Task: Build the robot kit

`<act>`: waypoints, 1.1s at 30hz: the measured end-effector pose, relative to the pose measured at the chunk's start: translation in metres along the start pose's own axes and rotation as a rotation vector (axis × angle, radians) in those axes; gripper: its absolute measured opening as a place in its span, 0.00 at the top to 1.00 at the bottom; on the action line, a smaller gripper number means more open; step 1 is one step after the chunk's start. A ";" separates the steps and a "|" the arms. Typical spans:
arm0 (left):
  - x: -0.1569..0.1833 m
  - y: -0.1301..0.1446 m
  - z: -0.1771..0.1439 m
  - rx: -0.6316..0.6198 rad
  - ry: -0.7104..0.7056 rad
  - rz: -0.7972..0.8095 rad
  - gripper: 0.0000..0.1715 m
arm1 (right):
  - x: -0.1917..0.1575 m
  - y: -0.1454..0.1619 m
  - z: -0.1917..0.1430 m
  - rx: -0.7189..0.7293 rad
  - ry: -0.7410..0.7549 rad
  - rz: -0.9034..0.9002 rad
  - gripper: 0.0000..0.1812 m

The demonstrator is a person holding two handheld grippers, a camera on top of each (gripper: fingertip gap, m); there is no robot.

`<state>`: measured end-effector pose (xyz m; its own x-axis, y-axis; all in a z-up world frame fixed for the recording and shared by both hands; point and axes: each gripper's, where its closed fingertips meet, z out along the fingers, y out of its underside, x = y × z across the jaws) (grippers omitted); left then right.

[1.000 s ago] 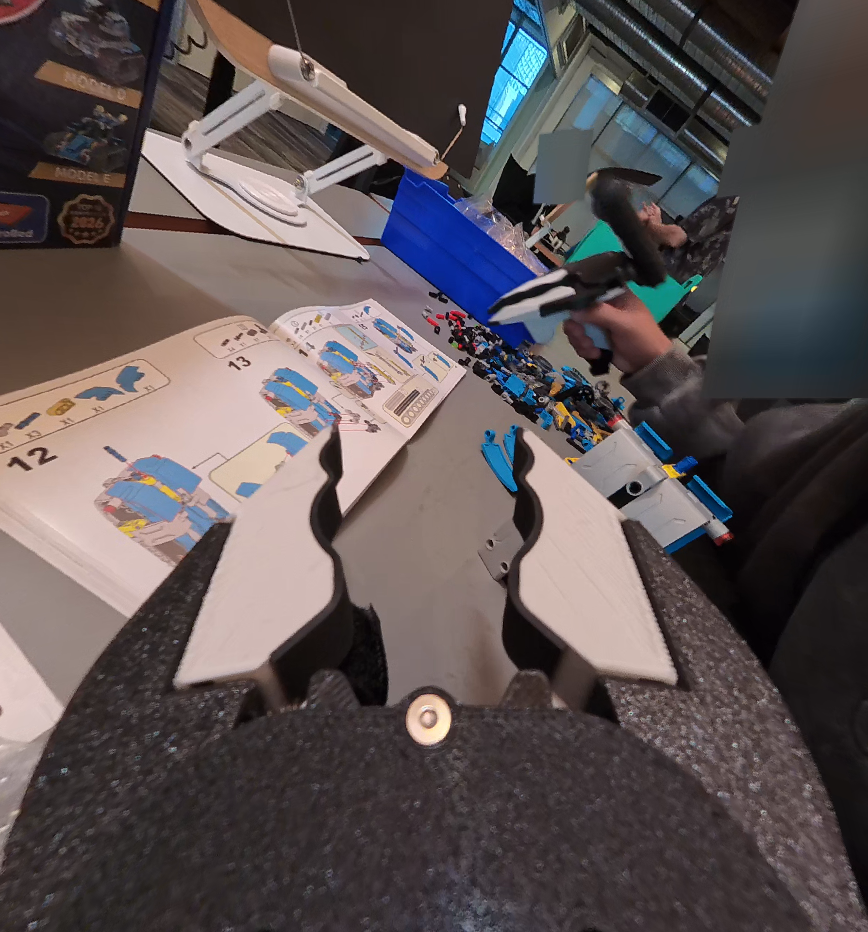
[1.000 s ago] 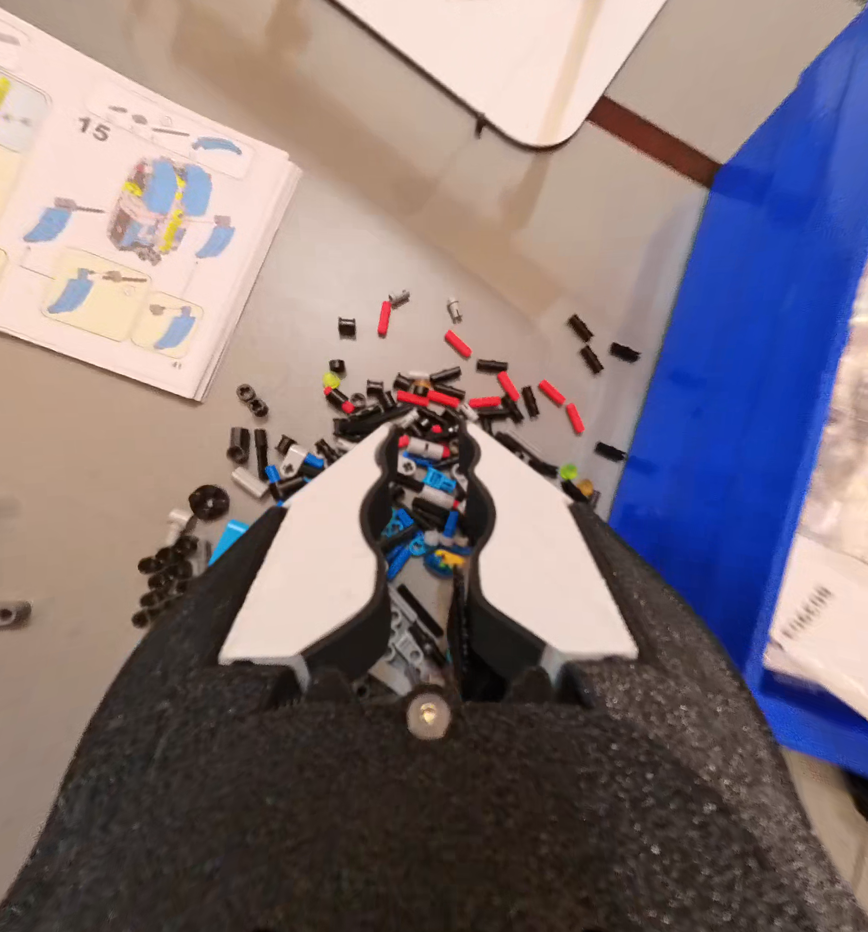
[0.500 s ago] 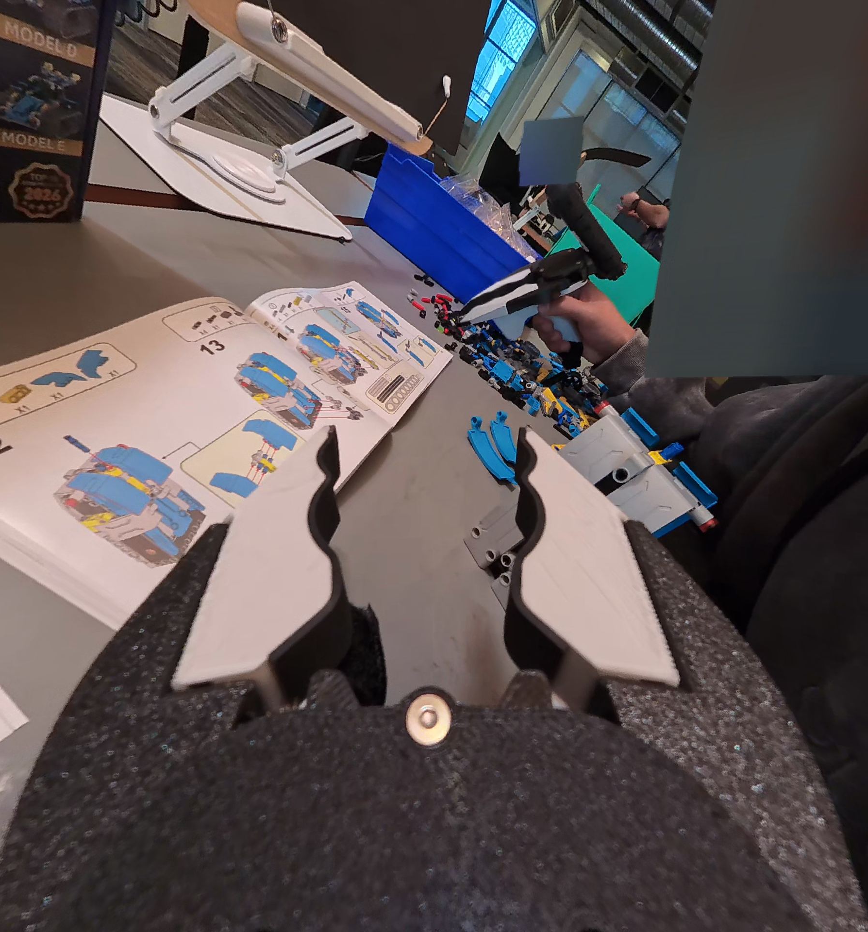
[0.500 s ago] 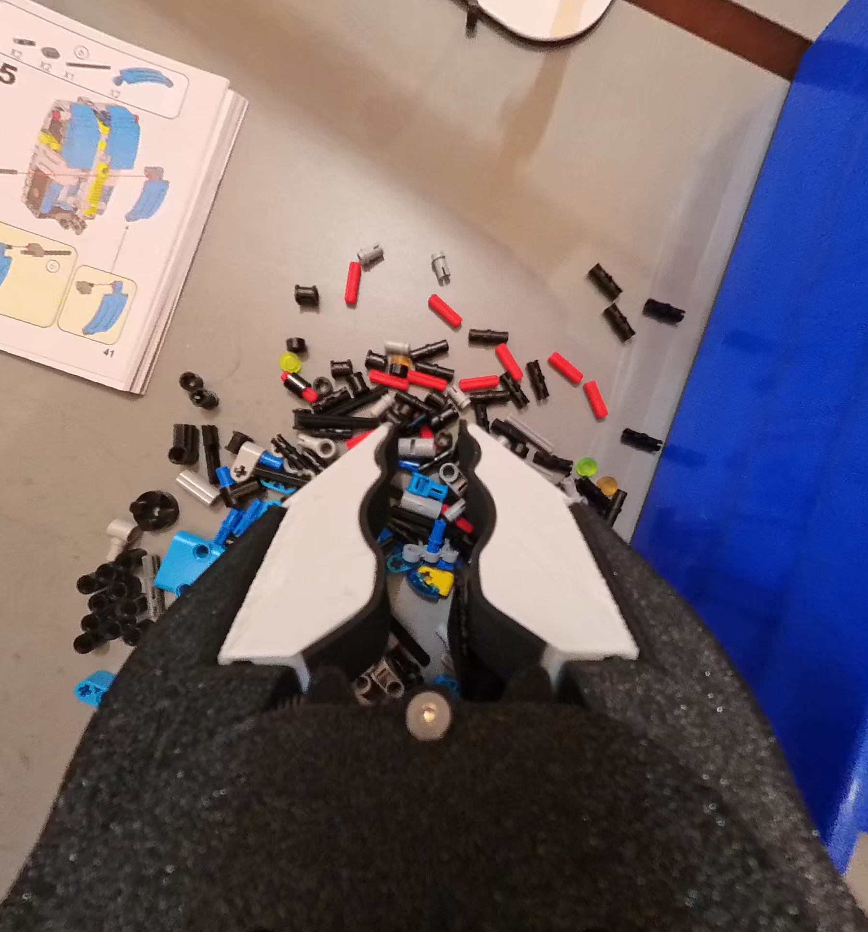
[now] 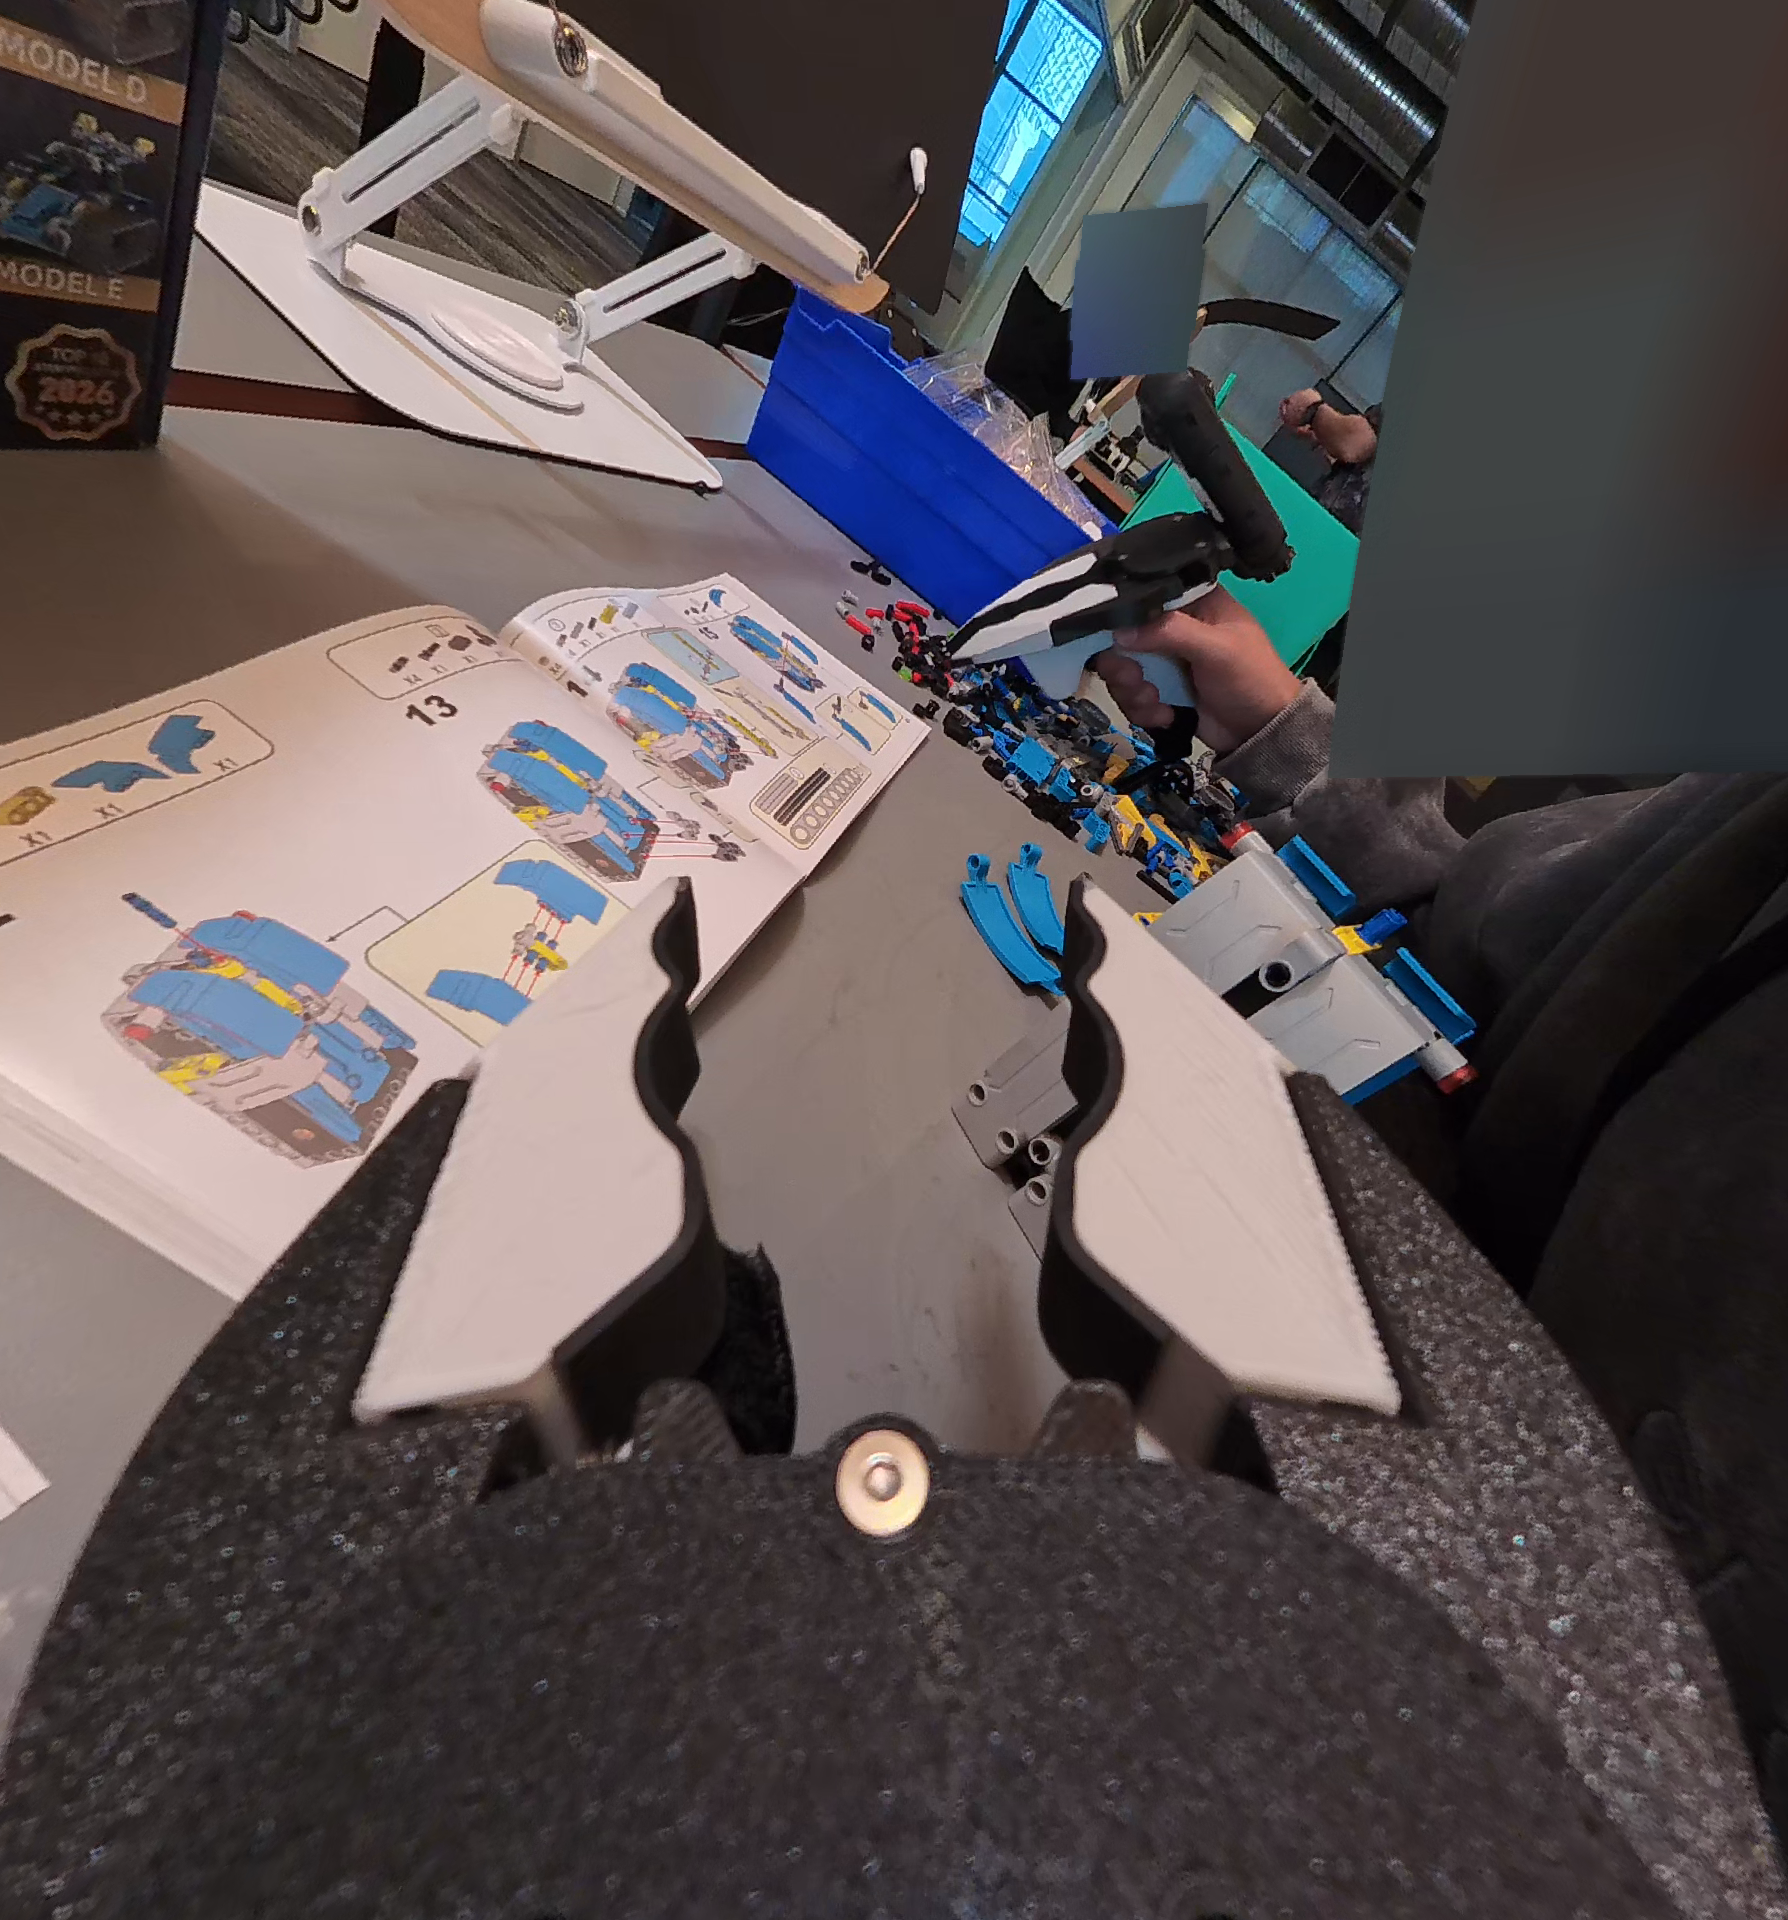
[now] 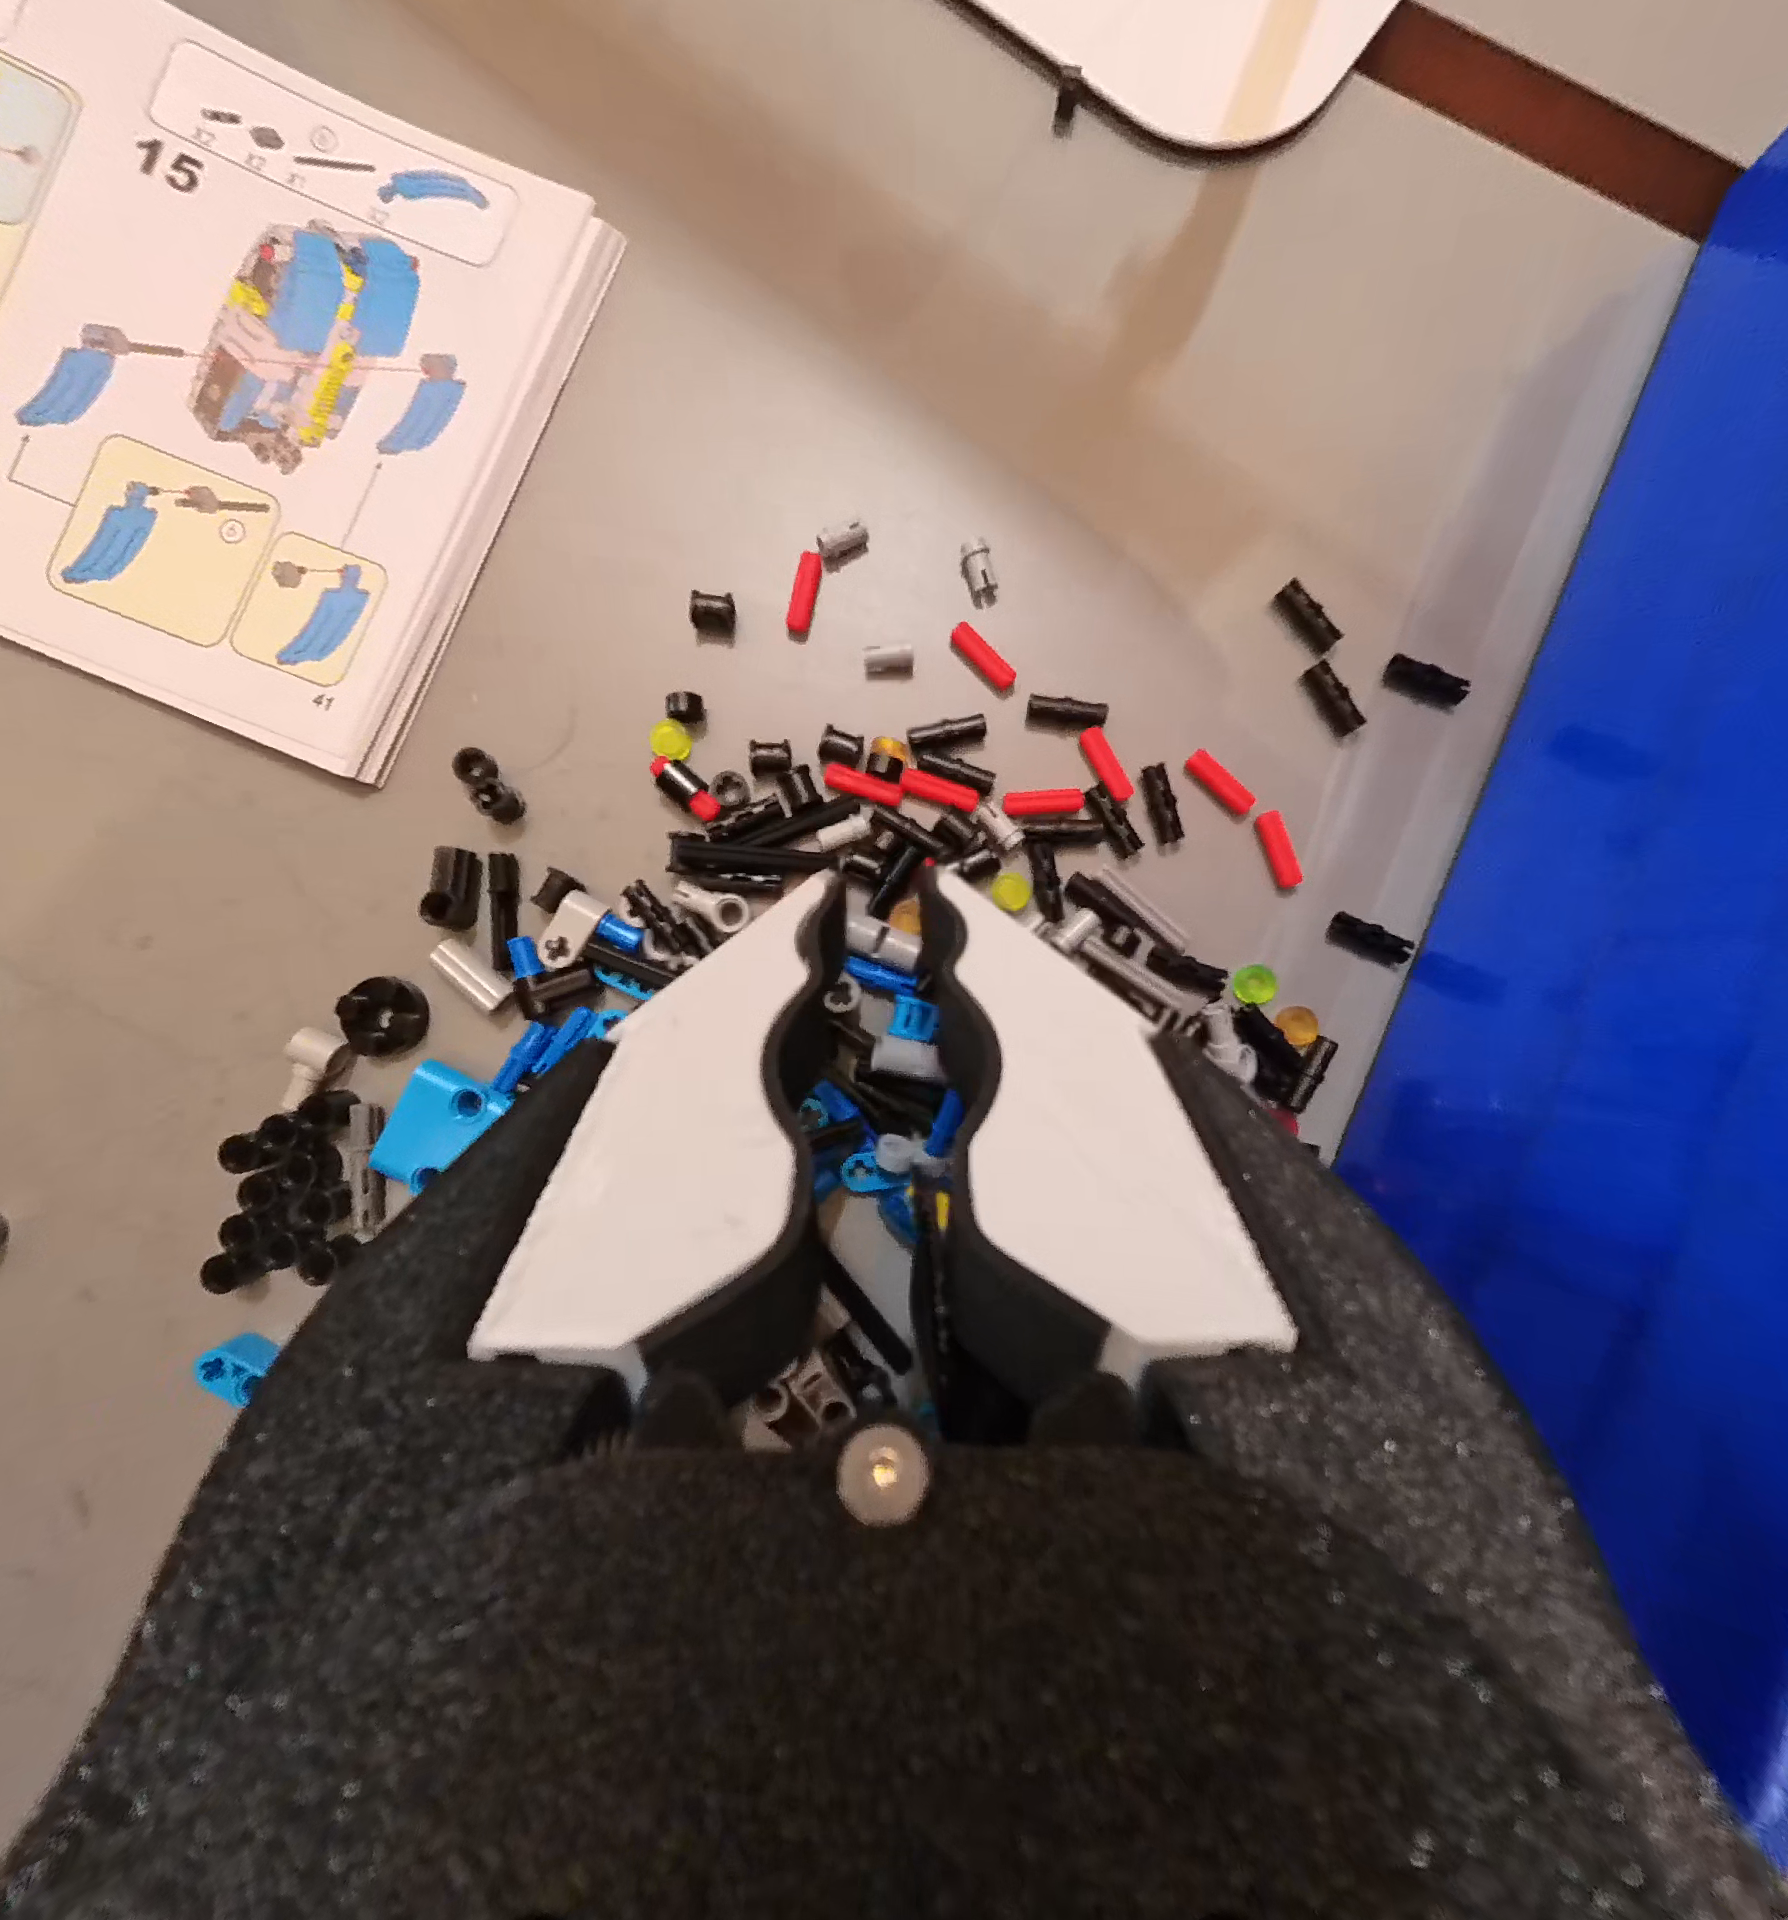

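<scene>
Now the left gripper [image 5: 874, 904] hangs low over the grey table [image 5: 246, 540], jaws spread wide with nothing between them but bare tabletop. Its left finger overlaps the open instruction booklet [image 5: 370, 831]; its right finger hides part of some grey bricks [image 5: 1015, 1112], with two curved blue pieces [image 5: 1015, 920] just past the tip and a grey-and-blue built block [image 5: 1305, 966] beside that.

Only this view takes in the wider scene: a dark product box [image 5: 48, 218] at the far left, a white folding stand [image 5: 516, 301] behind the booklet, plastic bags in the blue bin [image 5: 900, 457], and a hand [image 5: 1202, 665] holding the right gripper [image 5: 957, 644] nose-down at the heap of small parts [image 5: 1056, 758].

Over on the right wrist view, the detail comes up close. The right gripper [image 6: 879, 883] has its jaws nearly together, a narrow slot left at the tips, and I can't tell whether anything is pinched there. Tips sit right in the pile of small parts [image 6: 869, 821]: black pins, red pins [image 6: 983, 655], blue connectors, a few yellow-green studs.

Room to move? The bin [image 6: 1648, 831] walls off the right side, close to the pile's edge. The booklet's corner [image 6: 381, 623] lies apart to the upper left, with bare table [image 6: 869, 364] beyond the parts.
</scene>
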<state>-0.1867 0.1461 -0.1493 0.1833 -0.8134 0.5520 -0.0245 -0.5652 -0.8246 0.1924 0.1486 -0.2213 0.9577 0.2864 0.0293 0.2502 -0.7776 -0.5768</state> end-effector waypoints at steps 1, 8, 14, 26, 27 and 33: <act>0.000 0.000 0.000 0.000 0.000 0.000 0.59 | -0.001 0.001 0.001 -0.004 -0.002 -0.002 0.93; 0.000 0.000 0.000 0.000 0.001 0.001 0.59 | 0.002 0.003 0.005 -0.017 0.005 0.000 0.97; 0.001 0.001 0.000 -0.003 0.002 0.002 0.59 | 0.001 0.003 0.005 -0.015 0.006 -0.006 0.98; 0.001 0.001 0.001 -0.003 0.004 -0.001 0.59 | -0.028 -0.015 -0.021 0.077 -0.120 -0.031 0.99; 0.001 0.001 0.001 -0.004 0.005 -0.002 0.59 | -0.043 -0.017 -0.024 0.093 -0.181 -0.056 0.99; 0.002 0.002 0.001 -0.012 0.006 0.003 0.59 | -0.147 0.003 -0.029 0.032 -0.510 -0.343 0.99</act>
<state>-0.1852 0.1433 -0.1502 0.1770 -0.8161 0.5502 -0.0373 -0.5642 -0.8248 0.0567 0.0873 -0.2037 0.6325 0.7551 -0.1726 0.5195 -0.5789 -0.6285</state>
